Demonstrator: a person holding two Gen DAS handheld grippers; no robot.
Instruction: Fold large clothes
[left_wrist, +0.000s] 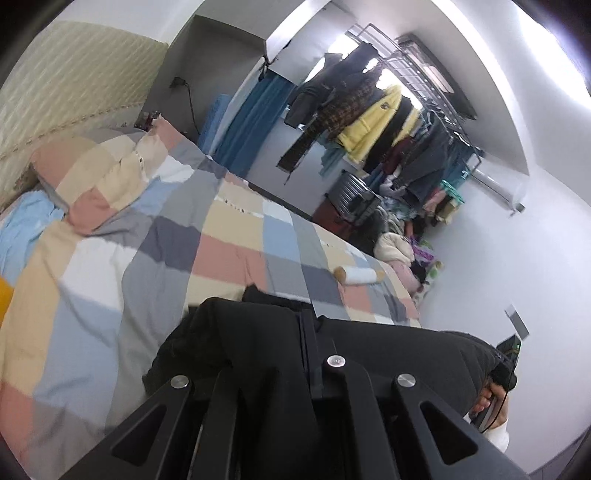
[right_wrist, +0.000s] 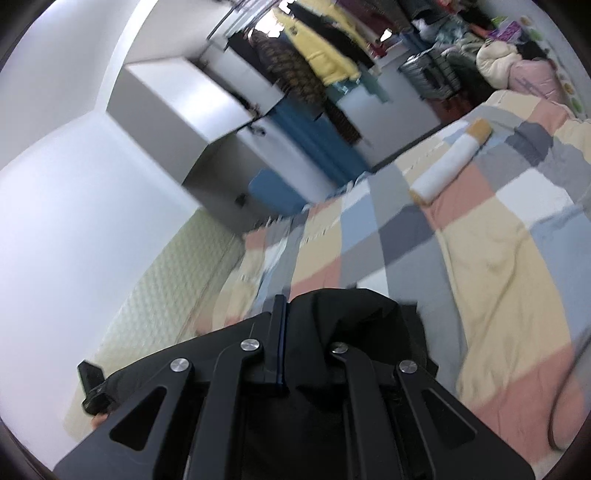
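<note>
Over the checked bedspread (left_wrist: 229, 254), both grippers' fingers (left_wrist: 308, 332) (right_wrist: 279, 325) pinch the black garment (left_wrist: 388, 354) (right_wrist: 351, 317)

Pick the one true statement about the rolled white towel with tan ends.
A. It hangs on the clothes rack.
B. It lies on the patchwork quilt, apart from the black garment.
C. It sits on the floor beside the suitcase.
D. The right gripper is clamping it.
B: the rolled towel lies on the patchwork quilt, well clear of the black garment pinched in both grippers.

Home bedroom: bed with checked quilt (left_wrist: 229, 236), padded headboard (left_wrist: 66, 85), crowded clothes rack (left_wrist: 388, 122), suitcase (left_wrist: 354, 195).
</note>
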